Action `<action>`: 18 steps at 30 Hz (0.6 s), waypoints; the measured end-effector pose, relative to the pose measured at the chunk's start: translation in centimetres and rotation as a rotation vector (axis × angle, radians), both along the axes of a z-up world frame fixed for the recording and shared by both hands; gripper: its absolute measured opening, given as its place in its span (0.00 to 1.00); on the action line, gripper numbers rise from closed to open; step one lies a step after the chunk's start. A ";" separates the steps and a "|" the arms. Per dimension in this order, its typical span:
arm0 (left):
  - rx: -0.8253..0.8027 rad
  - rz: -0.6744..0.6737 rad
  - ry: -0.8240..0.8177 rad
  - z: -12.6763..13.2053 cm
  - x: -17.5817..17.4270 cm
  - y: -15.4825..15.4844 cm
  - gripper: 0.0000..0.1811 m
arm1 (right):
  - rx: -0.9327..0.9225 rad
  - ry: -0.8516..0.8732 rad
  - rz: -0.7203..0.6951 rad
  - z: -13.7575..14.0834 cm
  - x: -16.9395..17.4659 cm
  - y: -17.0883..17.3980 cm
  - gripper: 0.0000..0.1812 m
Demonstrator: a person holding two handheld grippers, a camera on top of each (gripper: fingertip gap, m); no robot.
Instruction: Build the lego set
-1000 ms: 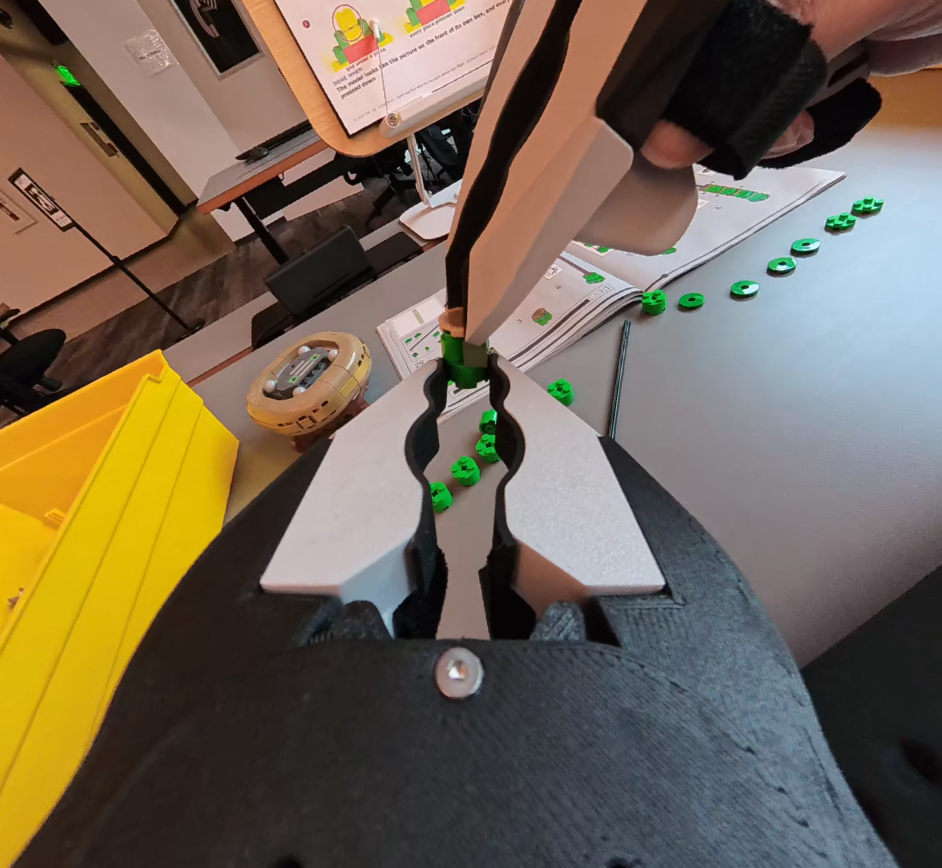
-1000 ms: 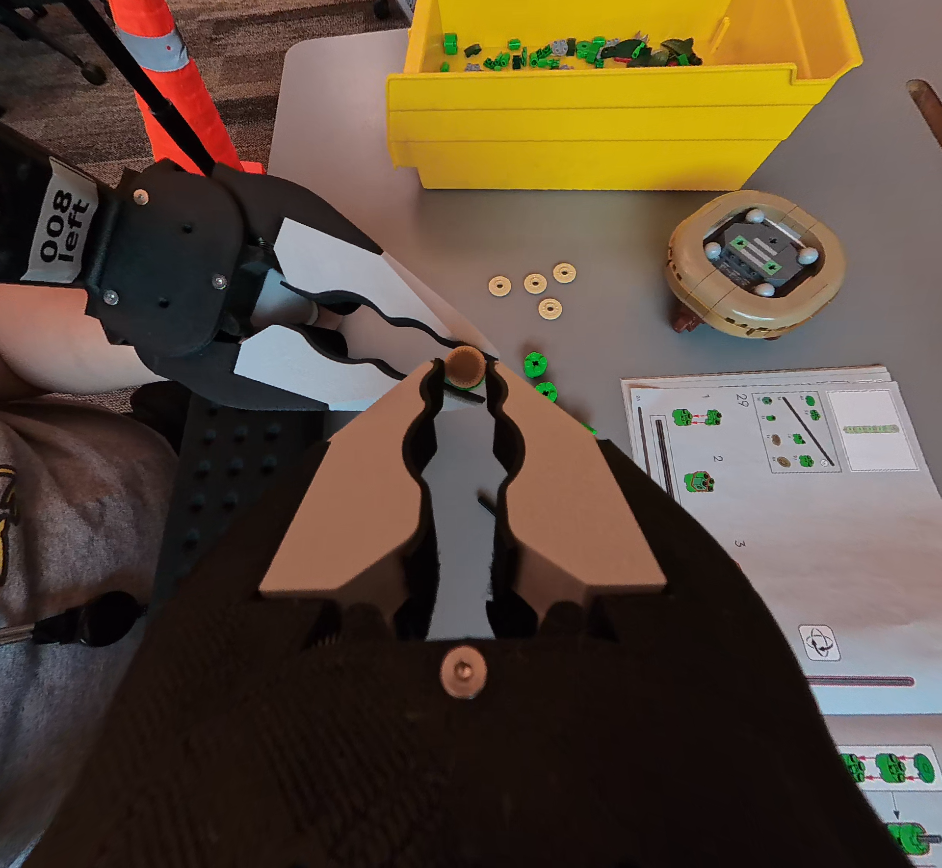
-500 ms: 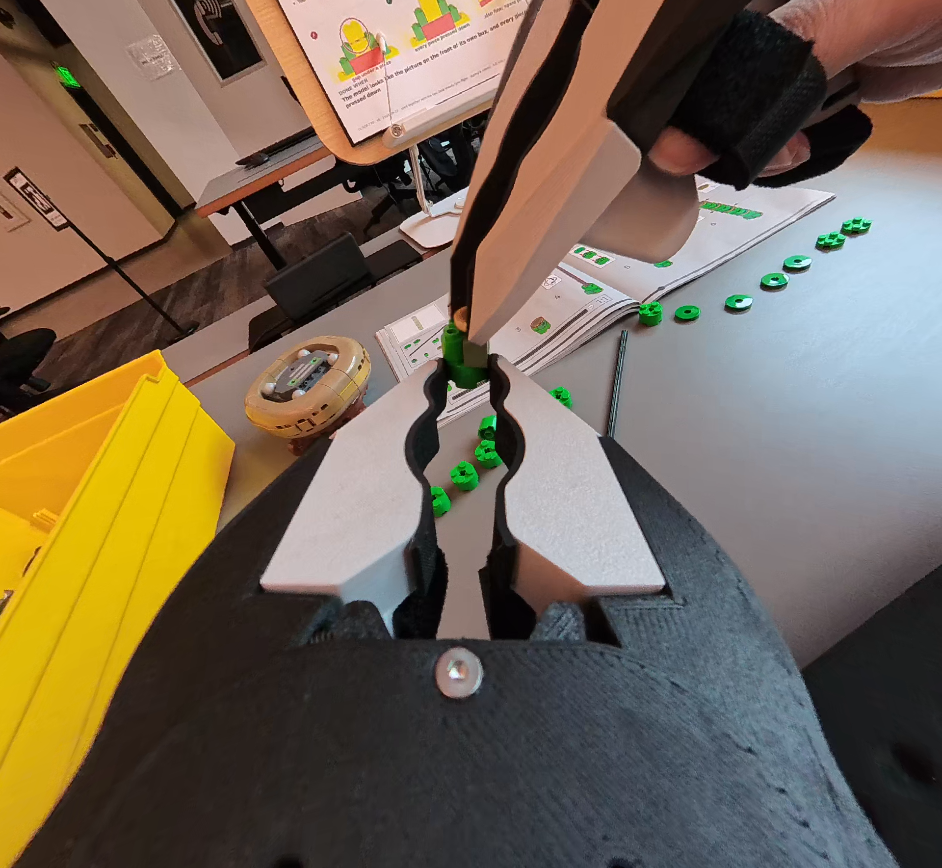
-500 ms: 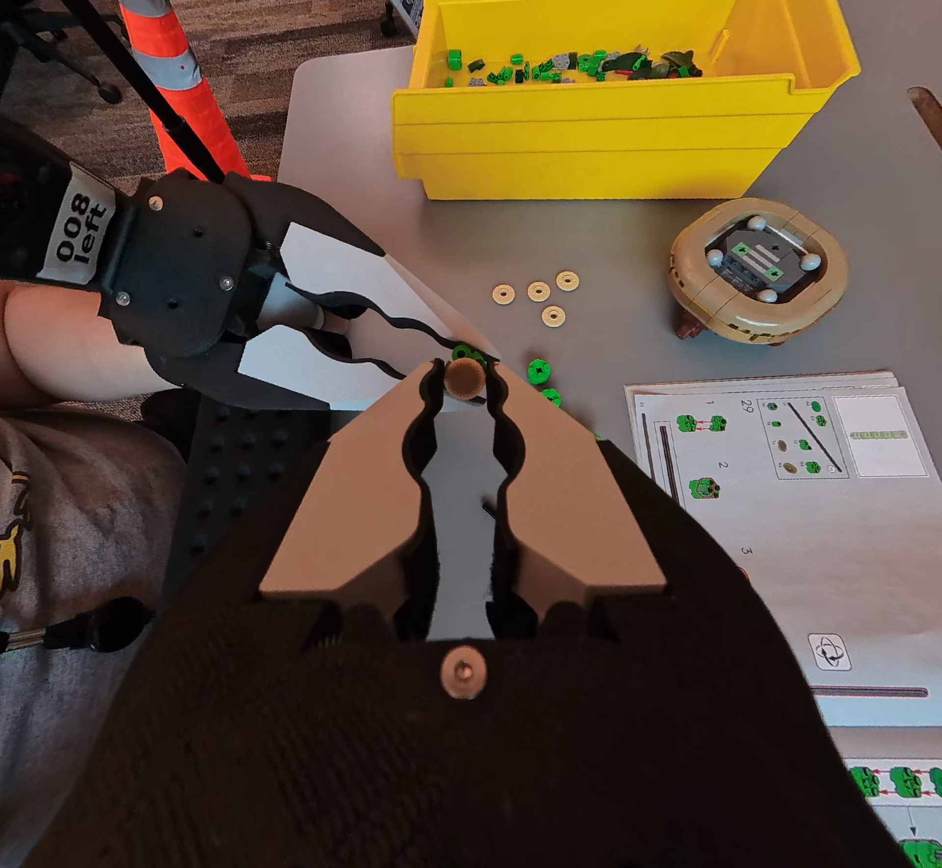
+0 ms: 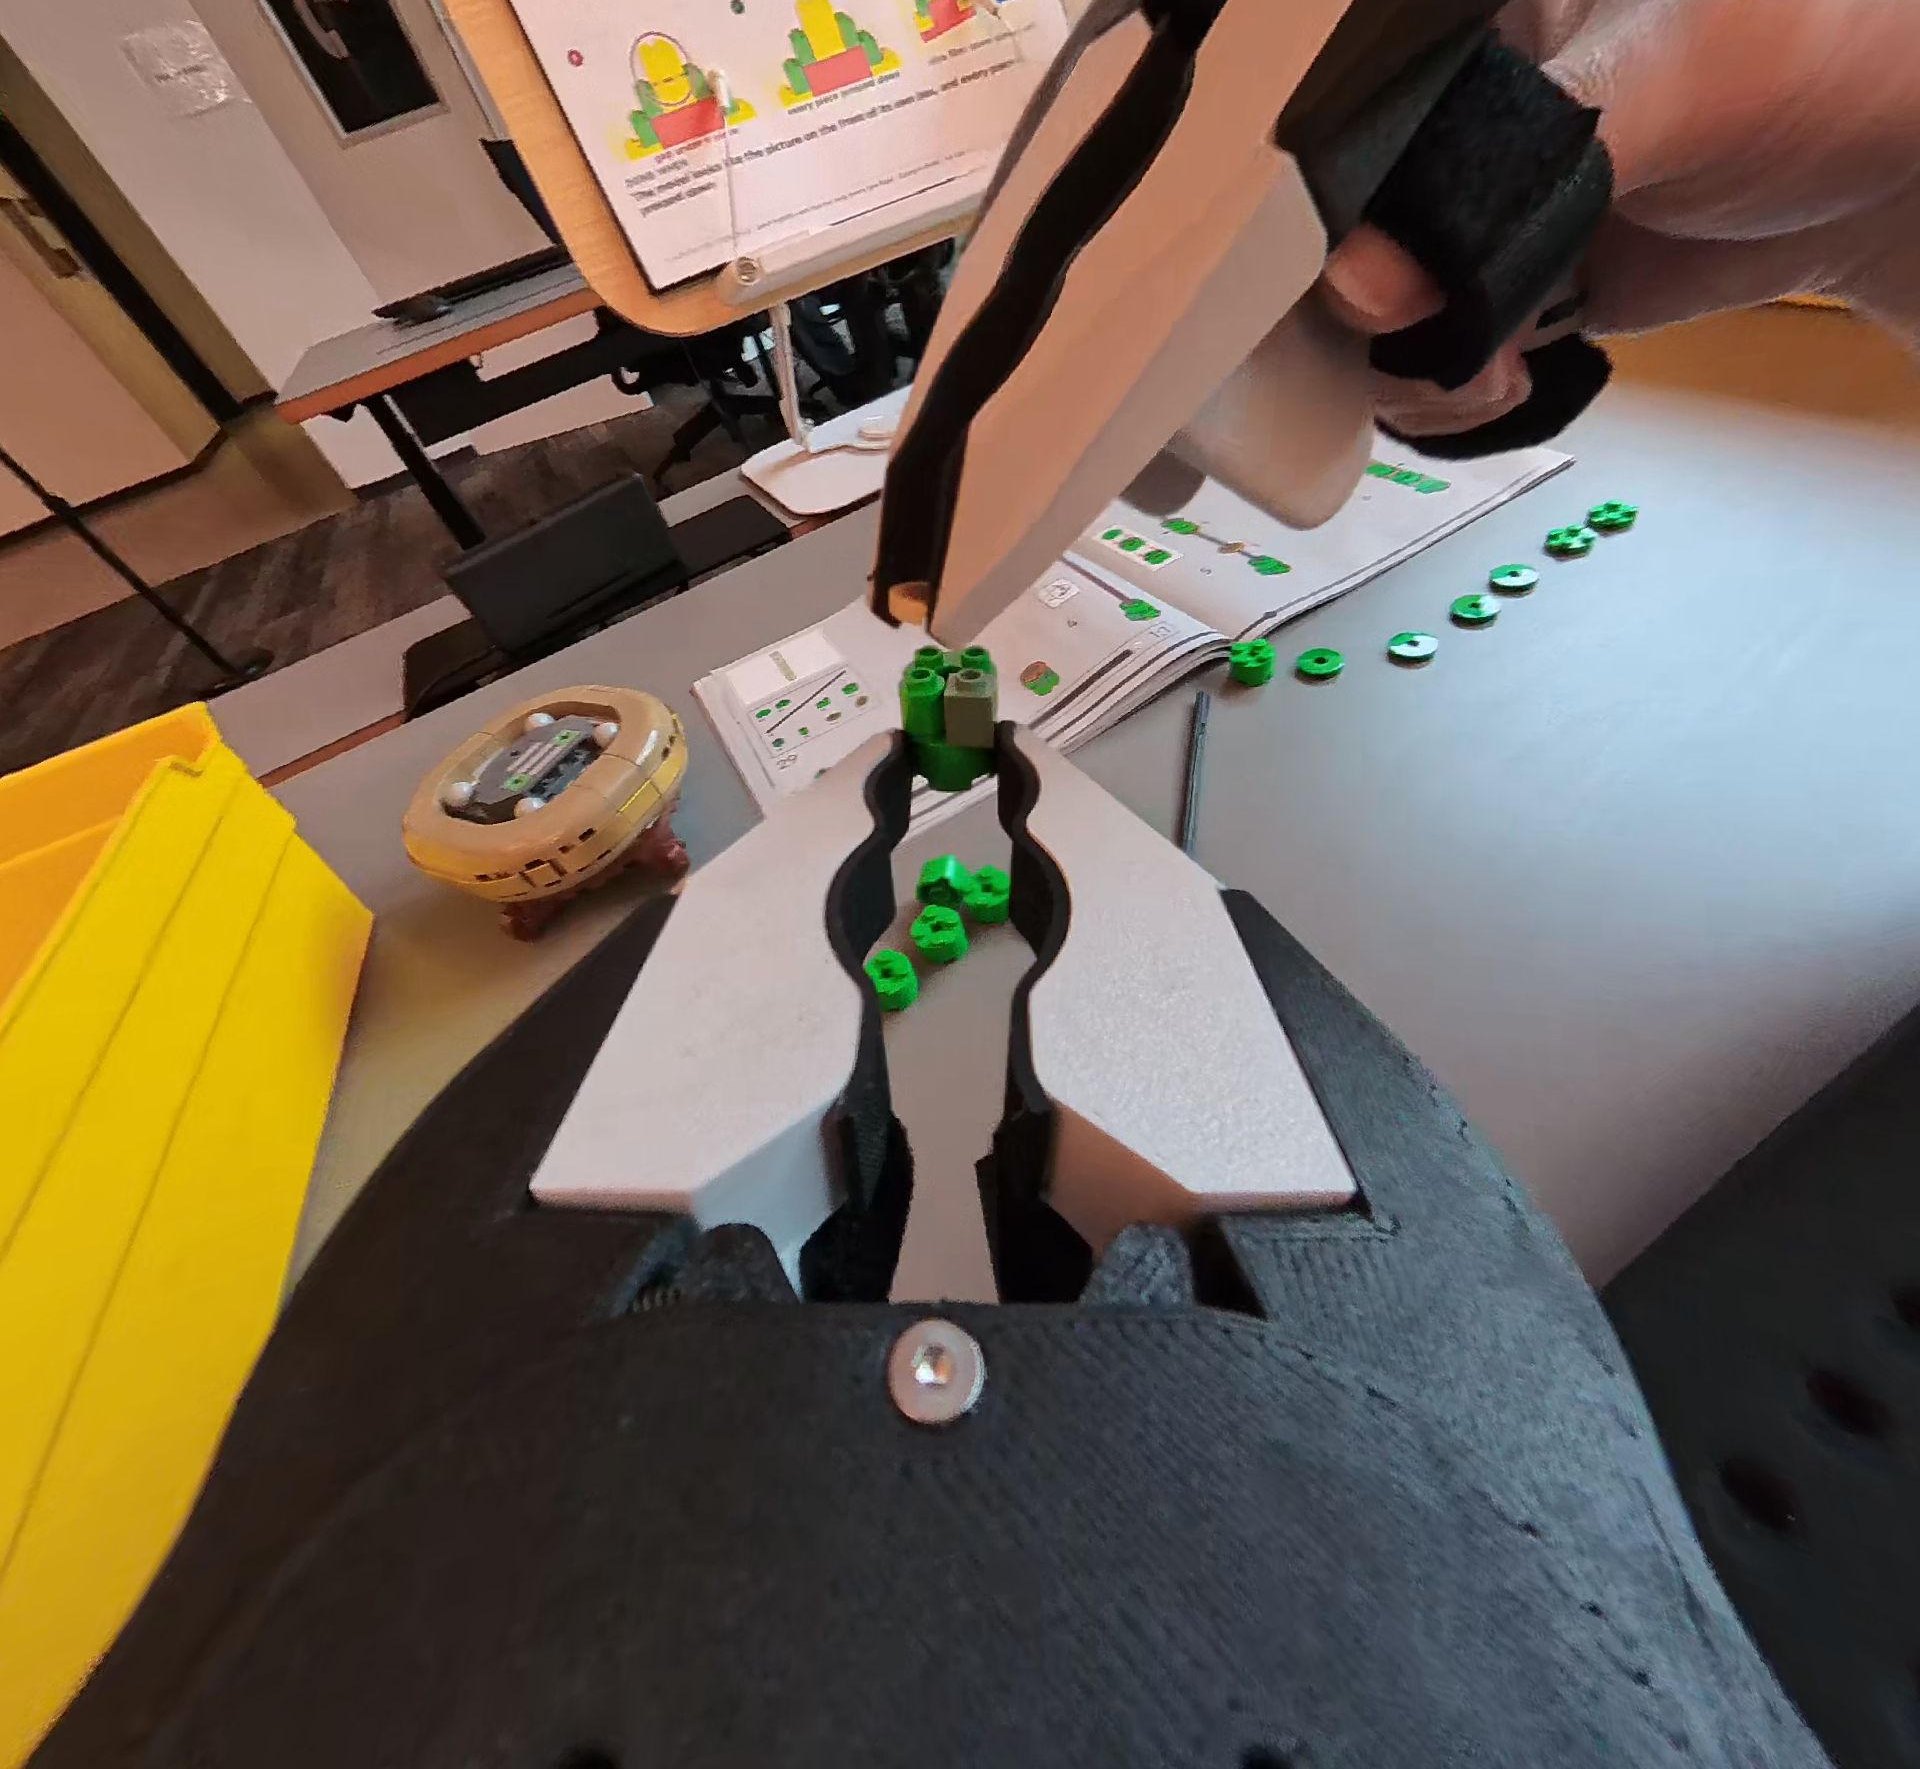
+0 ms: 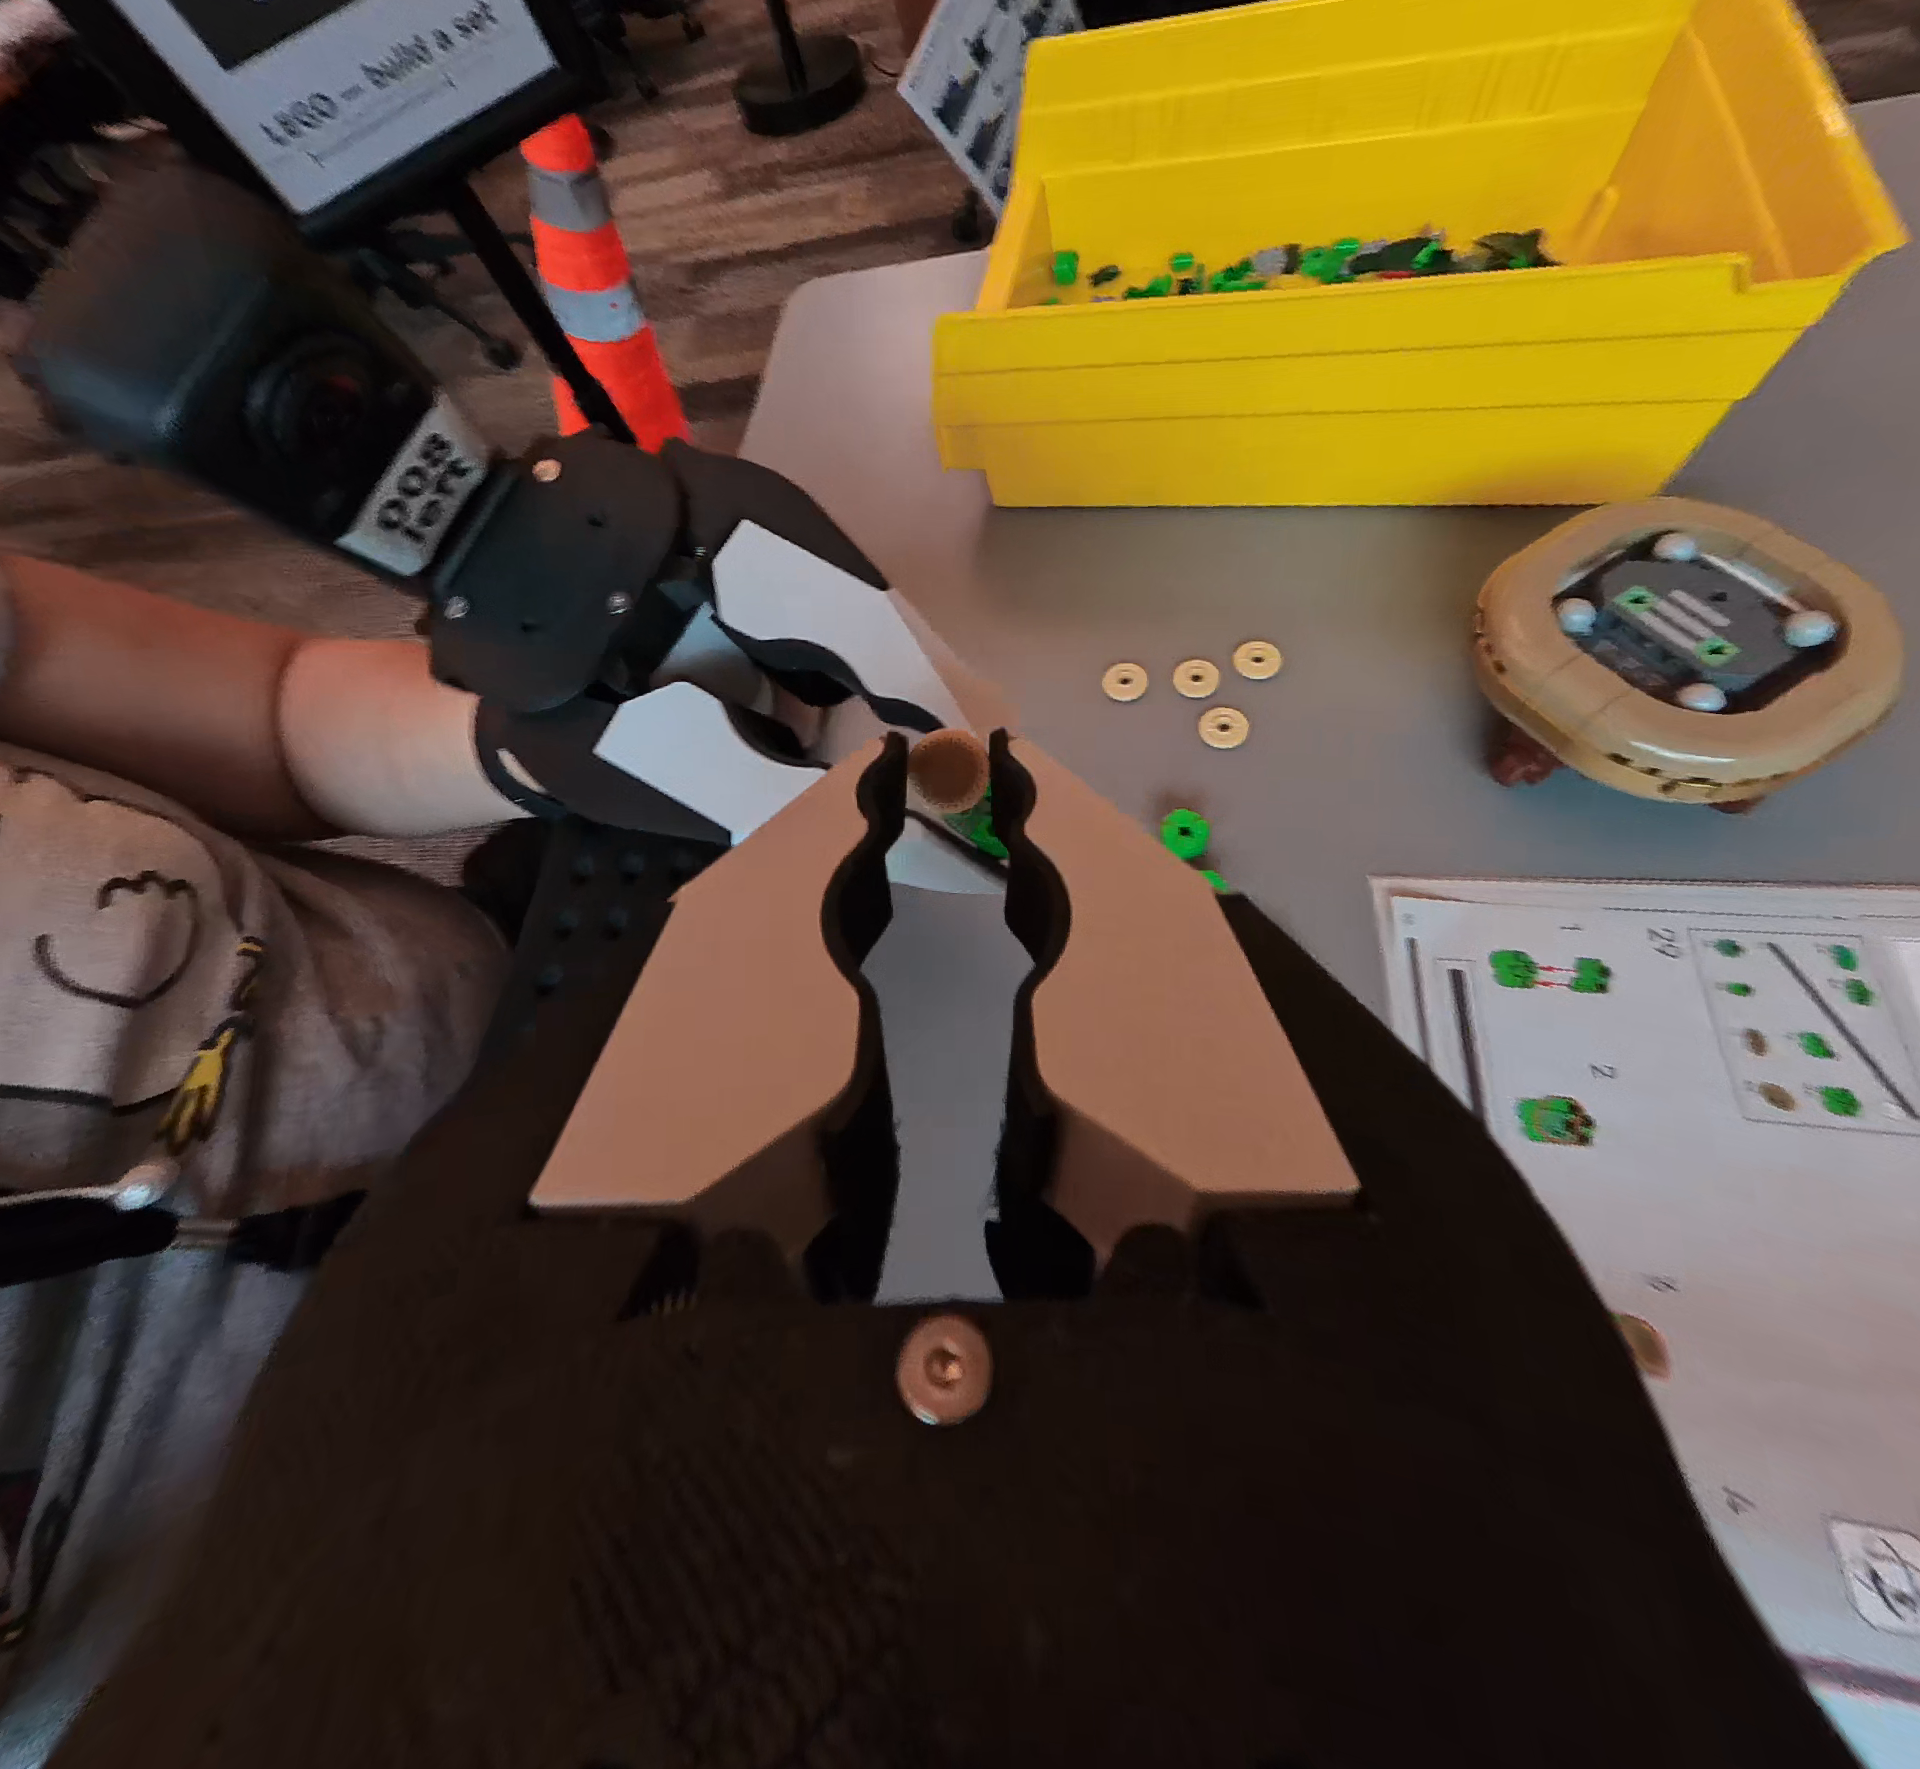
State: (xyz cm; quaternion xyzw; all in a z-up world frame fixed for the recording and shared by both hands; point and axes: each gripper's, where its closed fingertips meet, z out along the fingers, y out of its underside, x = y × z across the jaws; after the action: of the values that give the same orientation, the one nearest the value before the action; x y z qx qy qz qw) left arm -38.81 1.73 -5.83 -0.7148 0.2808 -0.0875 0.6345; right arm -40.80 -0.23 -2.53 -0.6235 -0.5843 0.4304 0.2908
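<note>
Gripping the green brick stack (image 5: 948, 717) at its tips, my left gripper (image 5: 951, 763) holds it above the table (image 5: 1558, 888); my right gripper (image 6: 943, 769), just above, pinches a tan round piece (image 6: 945, 772). Loose green bricks (image 5: 940, 930) lie below.

Grey matt table (image 6: 1039, 597) with rounded corner; dark wood-plank floor (image 6: 831, 161); orange traffic cone with grey reflective bands (image 6: 592, 285); white sign board on black stand (image 6: 312, 5); wood-edged poster board (image 5: 727, 57); pale walls (image 5: 94, 5); further desk behind (image 5: 436, 358).
</note>
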 end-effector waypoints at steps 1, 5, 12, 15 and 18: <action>-0.008 -0.012 -0.010 0.0 0.1 -0.1 0.08 | -0.020 0.016 0.036 0.1 0.1 -0.3 0.08; -0.004 -0.112 -0.046 0.4 1.4 -1.0 0.08 | 0.030 0.083 0.153 0.4 1.0 -0.9 0.08; 0.027 -0.187 -0.010 0.5 2.9 -2.0 0.08 | 0.147 0.062 0.259 -0.3 2.9 -1.4 0.08; 0.018 -0.195 -0.006 0.4 3.0 -2.1 0.08 | 0.144 0.071 0.284 -0.2 3.1 -1.8 0.08; 0.015 -0.198 -0.007 0.4 3.1 -2.1 0.08 | 0.152 0.056 0.289 -0.7 3.0 -1.8 0.08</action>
State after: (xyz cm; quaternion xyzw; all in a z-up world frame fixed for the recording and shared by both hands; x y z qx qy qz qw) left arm -35.75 -0.41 -5.47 -0.6786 0.3485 -0.1501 0.6290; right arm -37.78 -2.02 -3.24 -0.4968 -0.6906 0.4395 0.2883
